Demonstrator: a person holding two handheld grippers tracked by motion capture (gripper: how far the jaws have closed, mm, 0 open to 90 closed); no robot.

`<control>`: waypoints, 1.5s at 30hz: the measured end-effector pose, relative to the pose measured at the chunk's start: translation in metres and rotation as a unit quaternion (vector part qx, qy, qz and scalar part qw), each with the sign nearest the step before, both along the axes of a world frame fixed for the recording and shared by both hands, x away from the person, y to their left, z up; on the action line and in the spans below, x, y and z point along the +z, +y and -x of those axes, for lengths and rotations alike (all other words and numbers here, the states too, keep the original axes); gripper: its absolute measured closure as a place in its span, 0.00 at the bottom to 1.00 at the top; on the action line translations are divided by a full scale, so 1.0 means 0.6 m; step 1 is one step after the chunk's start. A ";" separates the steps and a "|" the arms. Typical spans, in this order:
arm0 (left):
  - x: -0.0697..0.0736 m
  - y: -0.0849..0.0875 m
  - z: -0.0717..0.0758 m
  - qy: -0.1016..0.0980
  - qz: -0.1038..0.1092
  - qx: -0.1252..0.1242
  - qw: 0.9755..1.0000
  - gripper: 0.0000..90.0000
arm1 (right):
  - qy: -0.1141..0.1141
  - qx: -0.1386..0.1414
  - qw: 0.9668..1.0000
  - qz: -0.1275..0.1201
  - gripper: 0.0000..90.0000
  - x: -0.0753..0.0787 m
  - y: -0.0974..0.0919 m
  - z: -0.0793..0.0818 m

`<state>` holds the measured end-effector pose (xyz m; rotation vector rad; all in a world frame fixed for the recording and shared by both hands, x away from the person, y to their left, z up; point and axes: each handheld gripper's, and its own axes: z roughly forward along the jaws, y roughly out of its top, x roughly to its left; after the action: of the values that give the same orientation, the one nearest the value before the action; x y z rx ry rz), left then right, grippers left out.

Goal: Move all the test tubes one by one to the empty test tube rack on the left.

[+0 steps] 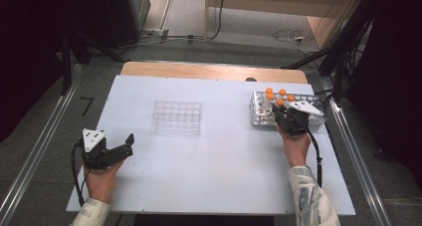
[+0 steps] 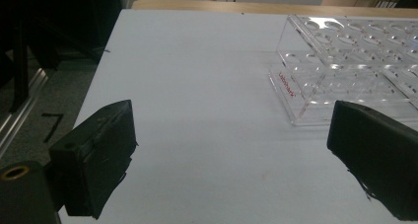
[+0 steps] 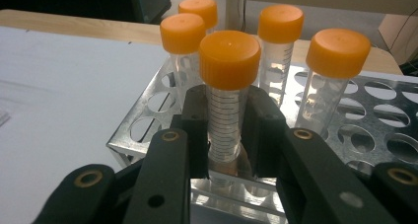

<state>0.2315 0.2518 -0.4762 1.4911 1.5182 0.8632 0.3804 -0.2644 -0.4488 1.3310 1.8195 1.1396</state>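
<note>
Right gripper (image 3: 224, 130): fingers clamped on the clear graduated body of an orange-capped tube (image 3: 227, 86), which stands upright in the metal rack (image 3: 374, 120) at the counter's (image 1: 224, 156) 2 o'clock corner in the high view.

Other tubes (image 3: 280, 41): four, orange-capped, upright in the same rack behind and beside the held one.

Left gripper (image 1: 119, 149): fingers spread wide, holding nothing, low over the counter at 8 o'clock.

Clear plastic rack (image 1: 177, 117): near counter centre, well apart from the metal rack.
</note>
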 end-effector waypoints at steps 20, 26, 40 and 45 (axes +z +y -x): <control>0.001 -0.008 0.002 -0.003 0.005 -0.013 1.000 0.06 | -0.040 0.016 0.999 -0.020 0.80 0.088 -0.006 0.029; 0.003 -0.015 0.004 -0.007 0.006 -0.022 1.000 0.06 | -0.029 0.039 0.999 -0.012 0.80 0.087 0.006 0.045; 0.012 -0.044 0.007 -0.016 0.016 -0.053 0.998 0.06 | -0.005 0.111 0.994 -0.012 0.80 0.052 0.069 0.068; 0.020 -0.058 -0.002 -0.013 0.034 -0.075 0.996 0.07 | 0.003 0.134 0.991 -0.010 0.80 0.041 0.094 0.073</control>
<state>0.2325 0.2173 -0.4644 1.5177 1.3835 0.7322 0.3367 -0.2083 -0.4240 1.1235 2.0406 1.2941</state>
